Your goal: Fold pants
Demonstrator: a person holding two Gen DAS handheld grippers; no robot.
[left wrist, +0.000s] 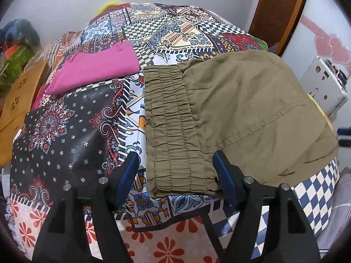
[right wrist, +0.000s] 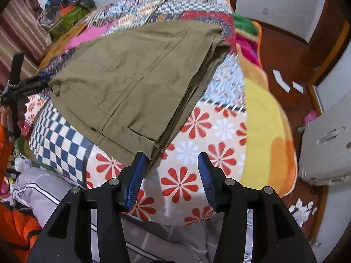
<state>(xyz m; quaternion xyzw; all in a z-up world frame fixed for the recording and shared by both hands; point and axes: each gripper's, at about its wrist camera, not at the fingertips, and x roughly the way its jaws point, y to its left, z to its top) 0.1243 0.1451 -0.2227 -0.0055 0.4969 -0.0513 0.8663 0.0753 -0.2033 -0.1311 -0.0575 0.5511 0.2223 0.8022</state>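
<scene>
Left claw point(left wrist: 175, 164): jaws wide apart, straddling the waistband end of the pants point(left wrist: 230, 114) without pressing it; nothing gripped. Right claw point(right wrist: 172, 168): jaws parted, empty, with the left pad point(right wrist: 136, 175) just beside the folded corner of the pants point(right wrist: 131, 83). The pants lie folded on the patterned bedcover point(left wrist: 65, 149). A pink garment point(left wrist: 96, 68) lies farther back, apart from them.

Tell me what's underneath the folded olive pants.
The olive pants lie on the patchwork bedspread, whose checks and red flowers show around them. Whatever lies directly beneath the folded layers is covered.
</scene>
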